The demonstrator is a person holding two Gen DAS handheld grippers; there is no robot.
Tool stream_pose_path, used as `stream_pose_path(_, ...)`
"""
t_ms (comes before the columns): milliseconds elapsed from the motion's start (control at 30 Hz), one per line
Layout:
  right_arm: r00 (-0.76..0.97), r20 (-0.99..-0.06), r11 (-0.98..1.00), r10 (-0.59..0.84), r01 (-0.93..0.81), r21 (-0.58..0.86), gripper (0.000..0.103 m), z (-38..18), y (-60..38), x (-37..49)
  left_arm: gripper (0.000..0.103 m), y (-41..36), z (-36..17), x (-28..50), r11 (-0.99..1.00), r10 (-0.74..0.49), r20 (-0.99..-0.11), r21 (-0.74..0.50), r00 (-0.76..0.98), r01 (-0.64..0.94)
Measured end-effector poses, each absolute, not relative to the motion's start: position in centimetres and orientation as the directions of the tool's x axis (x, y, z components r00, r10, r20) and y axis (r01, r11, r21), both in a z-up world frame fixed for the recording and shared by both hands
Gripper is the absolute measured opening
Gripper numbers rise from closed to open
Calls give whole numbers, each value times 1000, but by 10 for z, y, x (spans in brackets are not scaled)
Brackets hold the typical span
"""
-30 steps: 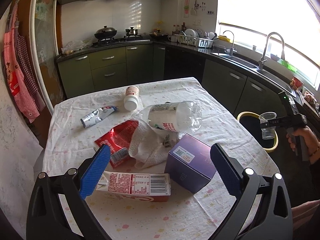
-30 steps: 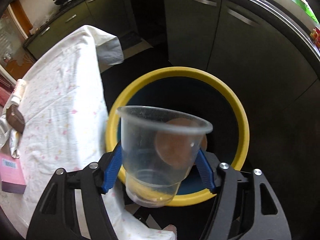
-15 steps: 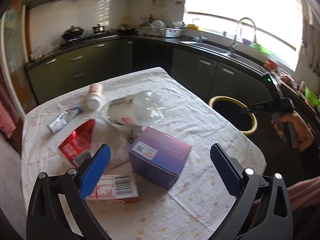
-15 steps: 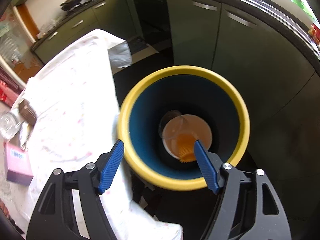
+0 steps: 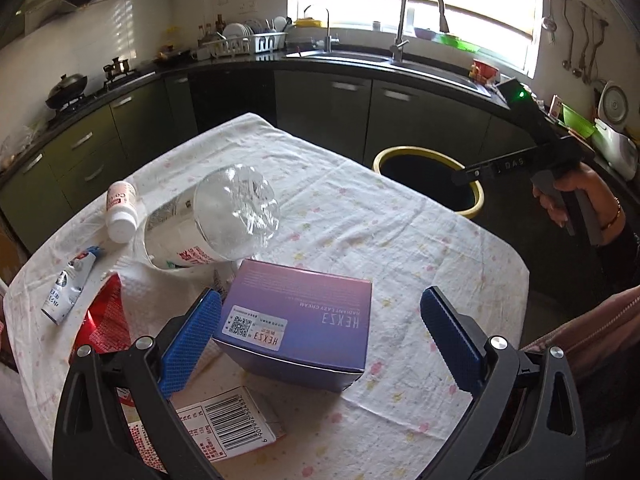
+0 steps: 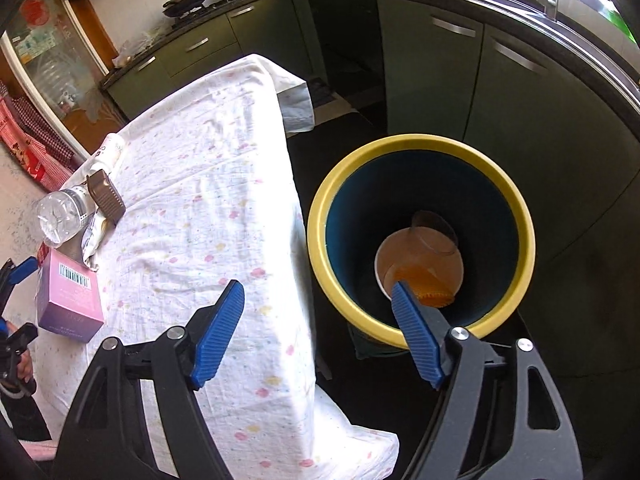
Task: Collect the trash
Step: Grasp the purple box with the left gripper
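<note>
Green-cabinet kitchen, cloth-covered table (image 5: 400, 240) strewn with rubbish. Nearest, the left gripper (image 5: 320, 338) spread wide and empty, straddling the purple box (image 5: 298, 332): near pad just beside the box's left corner, far pad well clear of its right edge. Long axis of the box across the opening (so probably a near-straight push forward, then squeeze). Behind it a clear plastic bottle (image 5: 236, 216), then a small white bottle (image 5: 122, 212) and a tube (image 5: 68, 284). Farther right, off the table, the right gripper (image 6: 316, 298) also spread and empty, above the yellow-rimmed bin (image 6: 420, 148), a clear cup (image 6: 434, 236) lying at its bottom. Left hand plainly nearer the box.
</note>
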State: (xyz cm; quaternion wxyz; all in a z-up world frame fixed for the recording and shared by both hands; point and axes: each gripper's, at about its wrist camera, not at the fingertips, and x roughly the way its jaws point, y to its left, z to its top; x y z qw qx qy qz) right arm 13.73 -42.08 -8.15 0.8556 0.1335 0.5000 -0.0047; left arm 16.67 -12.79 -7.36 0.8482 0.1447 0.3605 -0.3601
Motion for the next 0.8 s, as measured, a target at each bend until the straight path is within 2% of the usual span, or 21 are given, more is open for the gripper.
stream_pose_path(333,485,-863,962,143,136,236,72,-91,-417,143,98,-122,-74,173,701,-487,-716,21,500,713)
stream_pose_path(600,477,-865,962,154,127,241,72,-95,-414,142,98,-130,-89,181,676,-480,-749,16,457,736)
stream_pose_path(633,477,-866,962,154,127,241,72,-95,-414,142,97,-131,-90,181,673,-480,-752,14,451,740)
stream_pose_path(733,478,-865,962,155,128,243,73,-95,-414,141,83,-133,-95,179,670,-469,-763,21,445,742)
stream_pose_path(800,478,-864,961,157,128,246,73,-96,-413,141,81,-133,-96,179,678,-462,-767,18,445,735)
